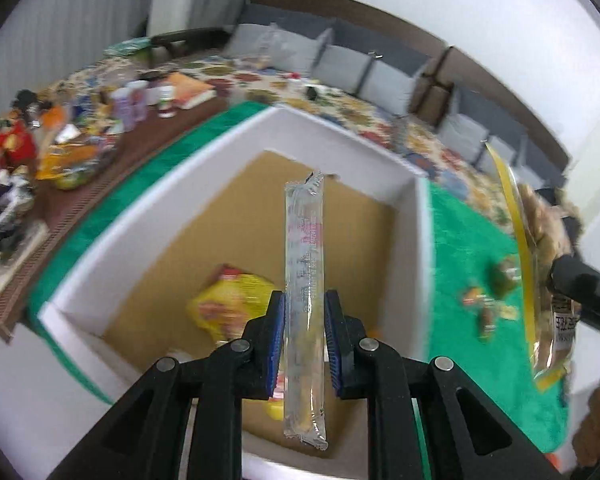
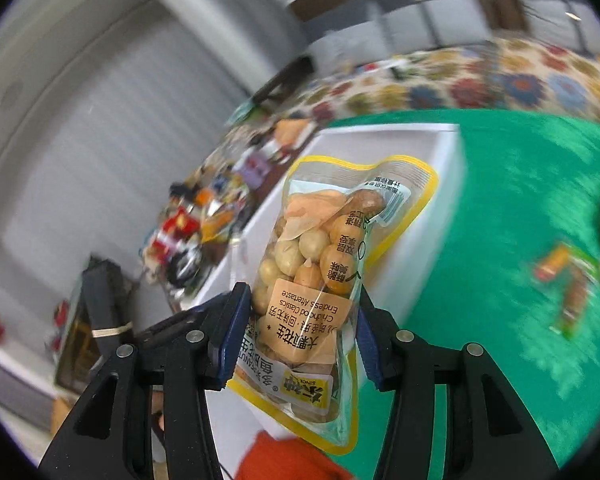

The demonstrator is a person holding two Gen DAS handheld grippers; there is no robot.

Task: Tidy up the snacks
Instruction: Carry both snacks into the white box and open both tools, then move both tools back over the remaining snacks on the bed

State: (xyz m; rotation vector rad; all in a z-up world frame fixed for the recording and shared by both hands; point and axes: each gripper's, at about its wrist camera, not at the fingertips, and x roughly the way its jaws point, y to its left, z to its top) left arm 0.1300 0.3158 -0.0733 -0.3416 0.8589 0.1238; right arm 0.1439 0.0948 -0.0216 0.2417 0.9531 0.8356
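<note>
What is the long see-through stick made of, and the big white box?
Stick: likely thin clear plastic film, glossy, with crimped sealed ends and printed text. Box: probably cardboard, since its walls look matte white and its floor plain brown.

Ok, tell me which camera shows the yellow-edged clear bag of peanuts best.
Right wrist view: the yellow-edged clear bag of peanuts fills the centre, label readable, clamped in the right gripper. Left wrist view shows it edge-on at the right margin.
</note>
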